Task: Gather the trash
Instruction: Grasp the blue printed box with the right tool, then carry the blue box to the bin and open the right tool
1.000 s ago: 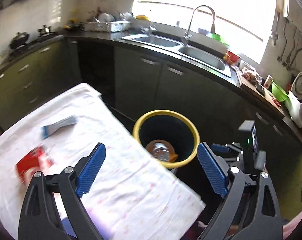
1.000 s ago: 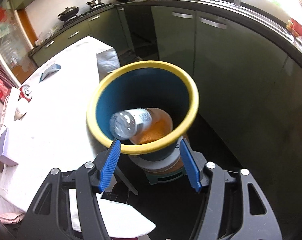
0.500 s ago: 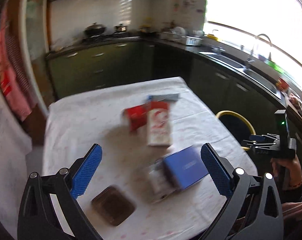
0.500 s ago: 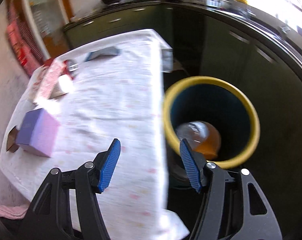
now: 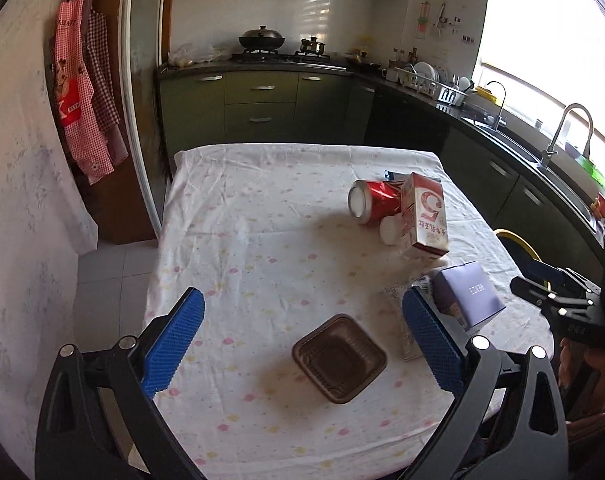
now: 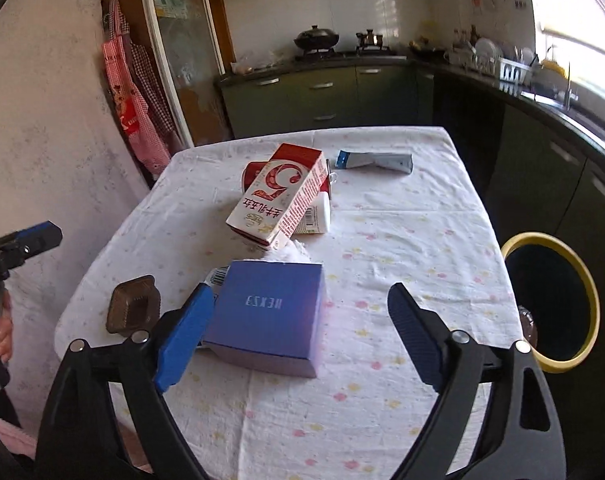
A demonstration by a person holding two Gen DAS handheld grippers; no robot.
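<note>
From your left wrist, your left gripper (image 5: pixel 302 336) stood wide open and empty over the brown plastic tray (image 5: pixel 339 358), which lay on the tablecloth (image 5: pixel 262 220) between its fingers, slightly toward the right one. From your right wrist, your right gripper (image 6: pixel 298 336), its jaws just spread with nothing clamped, faced the blue box (image 6: pixel 268 314), which lay flat just ahead toward the left finger, so that hand looked nearer; the yellow-rimmed bin (image 6: pixel 582 288) stood off the table's right edge.
</note>
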